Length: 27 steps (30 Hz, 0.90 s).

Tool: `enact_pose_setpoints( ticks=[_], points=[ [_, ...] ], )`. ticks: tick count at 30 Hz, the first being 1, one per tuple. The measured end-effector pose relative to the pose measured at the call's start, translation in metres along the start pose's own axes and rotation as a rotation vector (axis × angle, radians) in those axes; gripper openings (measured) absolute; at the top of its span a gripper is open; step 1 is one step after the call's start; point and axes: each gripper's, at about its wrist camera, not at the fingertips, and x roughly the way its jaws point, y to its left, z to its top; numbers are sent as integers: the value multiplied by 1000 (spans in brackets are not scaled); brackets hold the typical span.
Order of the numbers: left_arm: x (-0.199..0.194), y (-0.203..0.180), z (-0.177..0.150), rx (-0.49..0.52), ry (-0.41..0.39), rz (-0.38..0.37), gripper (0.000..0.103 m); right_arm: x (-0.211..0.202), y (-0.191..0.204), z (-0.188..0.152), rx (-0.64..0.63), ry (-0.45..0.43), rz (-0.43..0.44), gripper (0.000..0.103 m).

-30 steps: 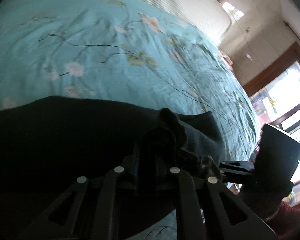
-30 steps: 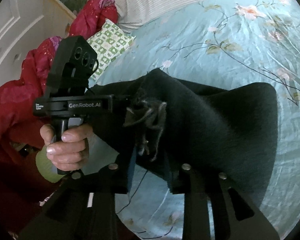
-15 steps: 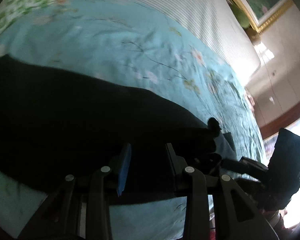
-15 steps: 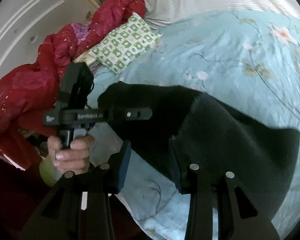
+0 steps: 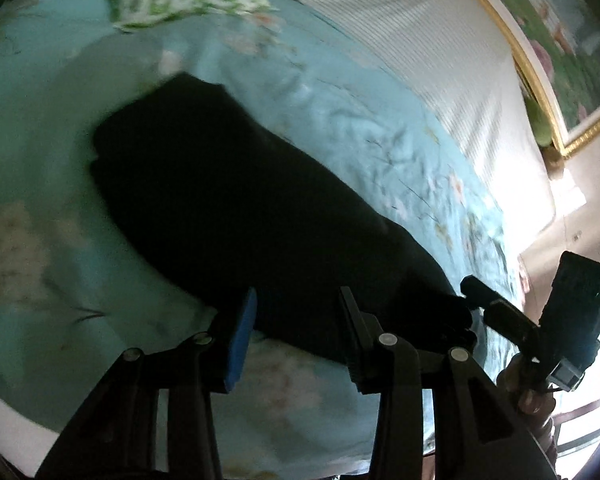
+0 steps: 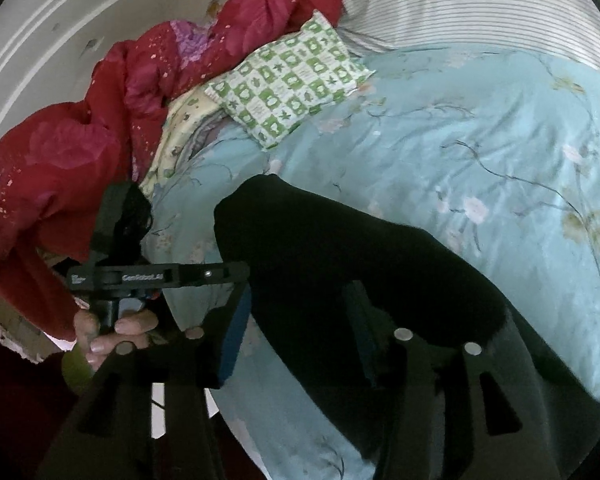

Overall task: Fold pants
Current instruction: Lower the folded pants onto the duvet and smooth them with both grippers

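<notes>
Black pants (image 5: 240, 208) lie as a long dark band on the turquoise floral bedsheet (image 5: 380, 132). My left gripper (image 5: 296, 328) hovers over their near edge. Its jaws are opening and the blue pad (image 5: 240, 340) stands clear of the cloth. In the right wrist view the pants (image 6: 340, 248) run from the middle to the lower right. My right gripper (image 6: 300, 320) is over them with its jaws opening. Cloth lies beneath the gap and neither pad presses on it. A hand (image 6: 116, 328) holds the left gripper side-on at the left.
A green-checked pillow (image 6: 288, 80) and a red quilt (image 6: 80, 152) sit at the sheet's far left. A striped white pillow (image 5: 420, 48) lies along the back under a gold-framed picture (image 5: 552, 40). A white door (image 6: 40, 20) is behind the quilt.
Both grippers were shut on the bunched end of the pants. They have opened, let the cloth drop flat on the bed and drawn back. Both views have swung toward the pillow end.
</notes>
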Motion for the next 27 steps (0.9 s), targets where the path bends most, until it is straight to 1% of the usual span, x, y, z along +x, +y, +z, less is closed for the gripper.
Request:
enact_pose_setpoints(
  ticks=[2,7,10,14,21,27],
  points=[
    [-8,12,1,-28,-13,16,45,11,3,7,-14,13,11,53],
    [-21,42,7,-106,-39,59,47,38,10,24,-34,46,36,54],
    [-20,52,10,-145,-42,78,51,53,11,35,-41,65,47,54],
    [-18,69,18,-205,-36,83,51,74,15,52,-59,95,60,54],
    [-5,80,29,-235,-8,104,54,115,15,80,-102,154,64,55],
    [4,81,35,-237,-1,120,55,165,9,104,-146,233,76,55]
  ],
)
